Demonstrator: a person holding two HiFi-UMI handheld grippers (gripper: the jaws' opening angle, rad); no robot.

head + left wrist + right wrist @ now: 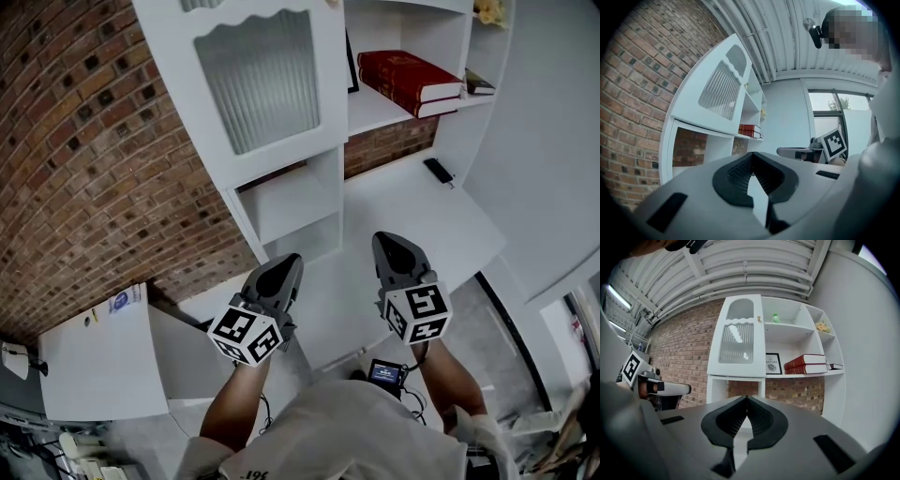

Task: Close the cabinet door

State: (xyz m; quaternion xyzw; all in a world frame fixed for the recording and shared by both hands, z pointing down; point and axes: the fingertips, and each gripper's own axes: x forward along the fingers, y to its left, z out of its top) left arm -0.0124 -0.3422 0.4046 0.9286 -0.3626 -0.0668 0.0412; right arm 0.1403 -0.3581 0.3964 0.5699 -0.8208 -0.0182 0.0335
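- Door [258, 80]: find it at the upper centre of the head view, on the left half of the cabinet [309, 202]. It lies flush with the cabinet front in every view, and no gap shows along its edge. Judge it closed.
- Left gripper [286, 265]: lower centre of the head view, well apart from the door. Its fingers are pressed together with nothing between them.
- Right gripper [392, 246]: just right of the left one, equally clear of the door. Its fingers are together and empty.
- Done: the closing itself, by the look of it.
- Left: at most, check that the door sits fully home; these views cannot prove it.
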